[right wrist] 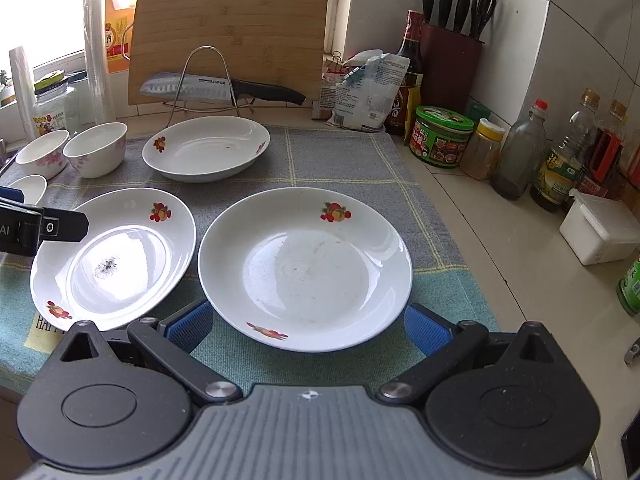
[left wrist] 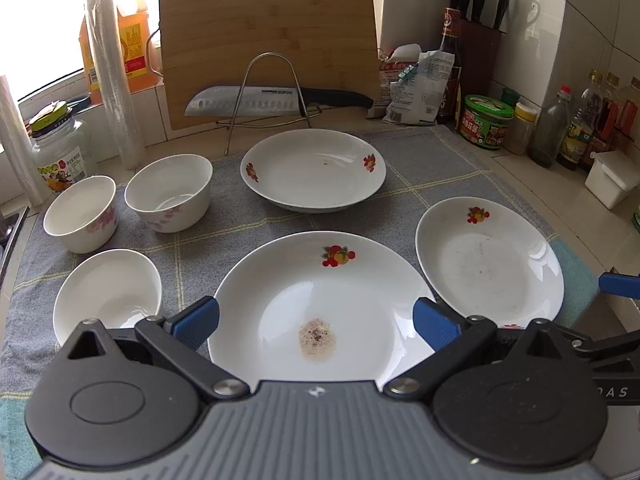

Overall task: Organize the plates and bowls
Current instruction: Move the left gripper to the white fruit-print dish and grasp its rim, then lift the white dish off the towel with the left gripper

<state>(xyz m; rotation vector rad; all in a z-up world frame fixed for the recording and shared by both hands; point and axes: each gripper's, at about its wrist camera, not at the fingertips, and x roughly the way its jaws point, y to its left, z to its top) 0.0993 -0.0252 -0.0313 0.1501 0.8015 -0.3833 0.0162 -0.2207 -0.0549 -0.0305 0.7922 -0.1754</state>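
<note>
Both grippers, left gripper [left wrist: 316,320] and right gripper [right wrist: 308,324], hover with fingers spread apart, each framing a separate plate, the stained plate [left wrist: 320,304] and the right plate [right wrist: 304,268], apparently ready for stacking. Beyond, a third plate [left wrist: 314,168] and three bowls [left wrist: 168,192] sit unstacked on the cloth-covered bench [left wrist: 440,168].

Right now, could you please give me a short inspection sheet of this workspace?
Surface: grey checked cloth over a pale counter.
Job's things: three plates, the near-left plate with a dark residue spot, the right plate smudged, the far plate; three bowls at left, all apart.
Clutter: knife on a wire rack before a cutting board; jars and bottles at right.
Grippers: left gripper and right gripper open, empty.
Cables: nothing seen.
Surroundings: tiled wall, window at left.
</note>
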